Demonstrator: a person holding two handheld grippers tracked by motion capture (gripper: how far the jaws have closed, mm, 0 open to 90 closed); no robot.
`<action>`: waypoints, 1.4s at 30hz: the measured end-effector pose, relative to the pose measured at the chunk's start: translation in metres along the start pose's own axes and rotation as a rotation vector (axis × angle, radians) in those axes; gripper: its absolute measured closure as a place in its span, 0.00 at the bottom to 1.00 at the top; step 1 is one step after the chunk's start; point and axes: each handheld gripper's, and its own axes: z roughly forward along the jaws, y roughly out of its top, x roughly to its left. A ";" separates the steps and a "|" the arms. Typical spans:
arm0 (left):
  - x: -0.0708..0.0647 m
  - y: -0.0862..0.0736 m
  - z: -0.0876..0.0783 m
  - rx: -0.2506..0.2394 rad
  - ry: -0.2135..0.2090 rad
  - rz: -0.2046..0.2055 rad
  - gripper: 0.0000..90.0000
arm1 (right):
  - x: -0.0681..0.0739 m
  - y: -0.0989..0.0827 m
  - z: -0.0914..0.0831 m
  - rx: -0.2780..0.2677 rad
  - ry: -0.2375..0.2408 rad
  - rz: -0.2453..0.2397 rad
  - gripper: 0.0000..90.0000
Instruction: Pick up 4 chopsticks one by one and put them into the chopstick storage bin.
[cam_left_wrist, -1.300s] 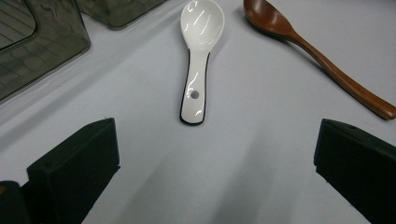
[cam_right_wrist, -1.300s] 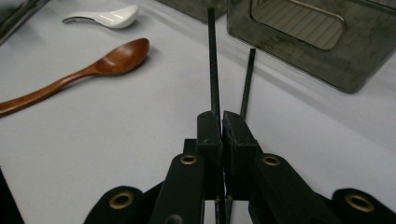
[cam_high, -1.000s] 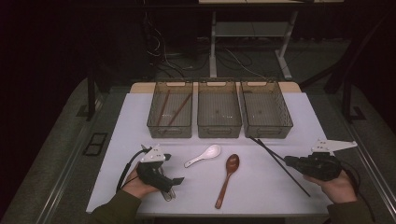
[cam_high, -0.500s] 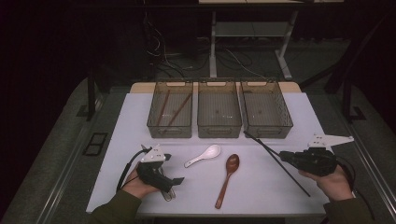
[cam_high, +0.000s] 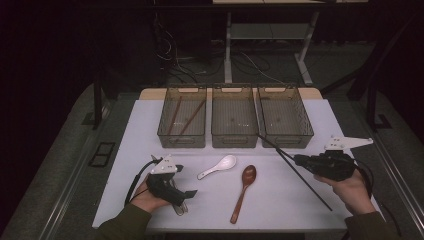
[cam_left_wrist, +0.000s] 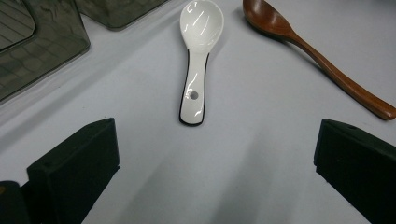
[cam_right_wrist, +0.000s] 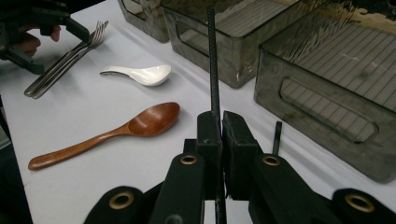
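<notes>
Right tool (cam_right_wrist: 219, 122) clamped on black chopstick (cam_right_wrist: 212, 60)

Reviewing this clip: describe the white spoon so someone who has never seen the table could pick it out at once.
On the white table, look in front of the row of three smoky bins, below the middle one. The white spoon lies flat there, just left of the wooden spoon. It is short, glossy and ceramic, with a small hole near the handle's end; its neighbour is long, brown and wooden.
</notes>
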 end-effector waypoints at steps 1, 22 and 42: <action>0.000 0.000 0.000 -0.001 0.000 0.000 0.00 | 0.000 0.002 0.001 0.000 -0.001 0.001 0.95; 0.001 0.000 0.000 -0.005 -0.002 -0.006 0.00 | -0.002 0.036 0.029 -0.006 -0.008 -0.024 0.95; 0.001 -0.001 -0.003 -0.029 -0.003 -0.002 0.00 | 0.006 0.082 0.082 0.027 -0.006 -0.054 0.95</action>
